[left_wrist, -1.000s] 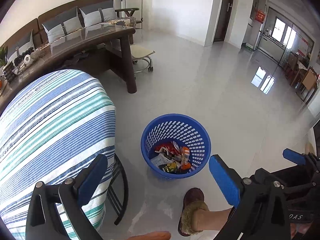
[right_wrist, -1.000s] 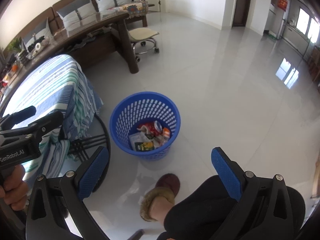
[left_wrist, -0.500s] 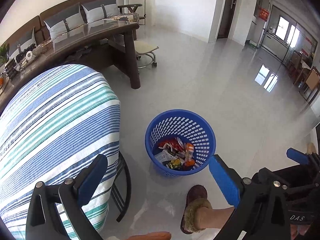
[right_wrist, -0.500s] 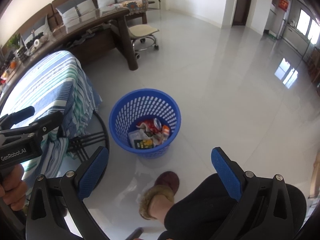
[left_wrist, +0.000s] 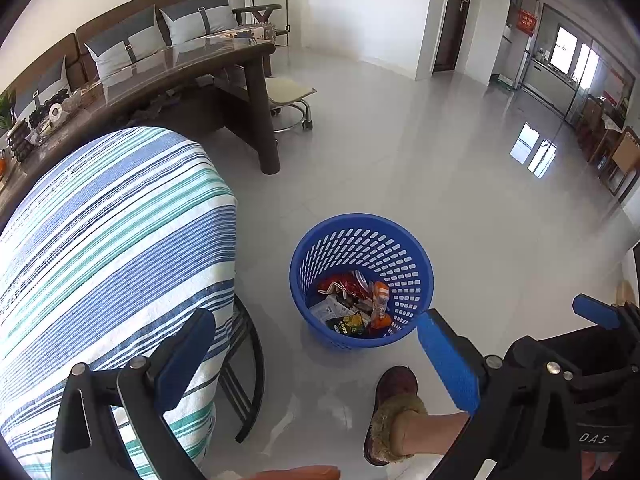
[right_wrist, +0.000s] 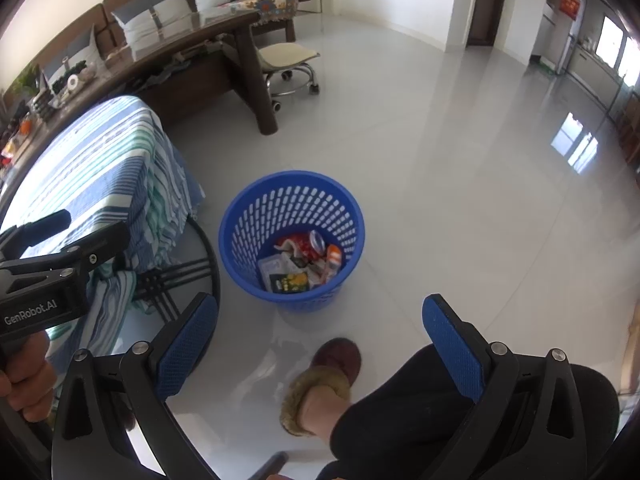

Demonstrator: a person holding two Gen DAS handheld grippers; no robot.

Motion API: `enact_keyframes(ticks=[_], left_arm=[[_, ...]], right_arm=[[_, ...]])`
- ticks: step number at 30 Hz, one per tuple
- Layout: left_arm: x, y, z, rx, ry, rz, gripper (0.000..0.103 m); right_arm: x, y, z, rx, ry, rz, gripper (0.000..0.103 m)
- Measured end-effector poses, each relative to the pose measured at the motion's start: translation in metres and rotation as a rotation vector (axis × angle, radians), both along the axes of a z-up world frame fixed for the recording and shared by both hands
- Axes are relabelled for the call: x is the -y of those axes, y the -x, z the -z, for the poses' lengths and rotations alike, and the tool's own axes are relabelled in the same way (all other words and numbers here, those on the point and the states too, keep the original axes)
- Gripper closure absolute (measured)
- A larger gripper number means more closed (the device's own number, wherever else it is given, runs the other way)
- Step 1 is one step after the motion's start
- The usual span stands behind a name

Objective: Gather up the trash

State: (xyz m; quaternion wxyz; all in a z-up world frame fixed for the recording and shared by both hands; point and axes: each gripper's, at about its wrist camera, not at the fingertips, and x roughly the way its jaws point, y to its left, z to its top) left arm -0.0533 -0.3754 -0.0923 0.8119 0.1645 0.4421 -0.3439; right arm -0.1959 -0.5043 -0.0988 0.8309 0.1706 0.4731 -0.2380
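Between the blue pads of the left gripper (left_wrist: 316, 354) only floor and the near wall of the basket show; jaws wide apart, holding nothing. Same w/ the right gripper (right_wrist: 320, 336): jaws spread wide, empty, a slippered foot (right_wrist: 320, 384) and dark trouser leg (right_wrist: 404, 408) showing in the gap.

Just past both sets of pads stands the blue basket (left_wrist: 304, 256), a perforated plastic bin, upright on the floor (left_wrist: 440, 184). Trash (left_wrist: 352, 300) lies at its bottom: a red wrapper, a crushed can, an orange packet, a white printed pack, a dark packet w/ yellow on it. In the right wrist view the same pile (right_wrist: 304, 260) sits low inside the basket, well below the rim.

Left of the basket, near but not touching, is a small table under a striped cloth (left_wrist: 112, 232) in blue, green & white; black metal legs (left_wrist: 248, 372) curve out from under it. Its top looks bare as far as visible. In the right wrist view the other gripper's black body, marked GenRobot.AI, crosses in front of the cloth, w/ a hand (right_wrist: 24, 380) gripping its handle at the left edge.

Farther back: a long dark wooden table (left_wrist: 224, 64) w/ a glossy top and small clutter at its far left end, a cushioned stool on wheels (left_wrist: 288, 96) beside its leg, a sofa w/ grey & white cushions (left_wrist: 132, 40) along the wall. White glossy floor runs off right toward a dark door (left_wrist: 452, 16) & bright windows
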Motion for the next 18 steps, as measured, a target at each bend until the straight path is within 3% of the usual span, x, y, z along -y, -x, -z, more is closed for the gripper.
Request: enact_keyframes(ticks=[18], left_arm=[[0.0044,0.0031,0.0008,0.005,-0.01,0.01,0.0]], right_arm=[[0.001,0.0006,0.0003,0.001,-0.015,0.005,0.001]])
